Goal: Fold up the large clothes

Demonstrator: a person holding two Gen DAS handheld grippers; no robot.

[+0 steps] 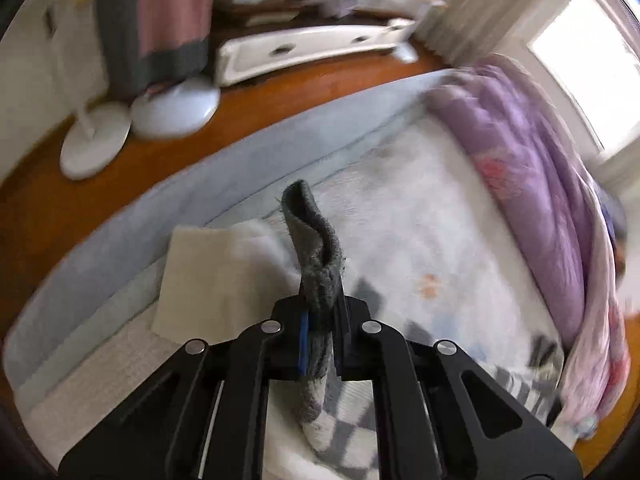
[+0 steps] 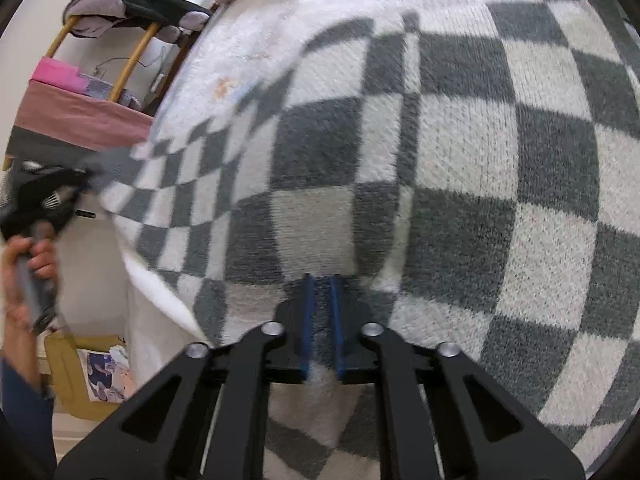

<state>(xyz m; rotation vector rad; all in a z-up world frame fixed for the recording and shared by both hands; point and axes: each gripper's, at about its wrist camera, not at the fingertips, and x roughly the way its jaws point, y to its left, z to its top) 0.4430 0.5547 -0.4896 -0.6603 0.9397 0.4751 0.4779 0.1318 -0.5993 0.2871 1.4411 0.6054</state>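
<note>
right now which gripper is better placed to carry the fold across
Left: the left gripper pinches a raised corner of the checkered garment; the right gripper grips a low edge fold.

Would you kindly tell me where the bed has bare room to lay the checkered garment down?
Free: the white bedspread between the cream folded cloth and the purple quilt. Crowded: the quilt's side and the near end, under the checkered garment.

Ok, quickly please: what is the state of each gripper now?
Left gripper: shut on the edge of the checkered garment.
Right gripper: shut on a fold of the checkered garment.
</note>
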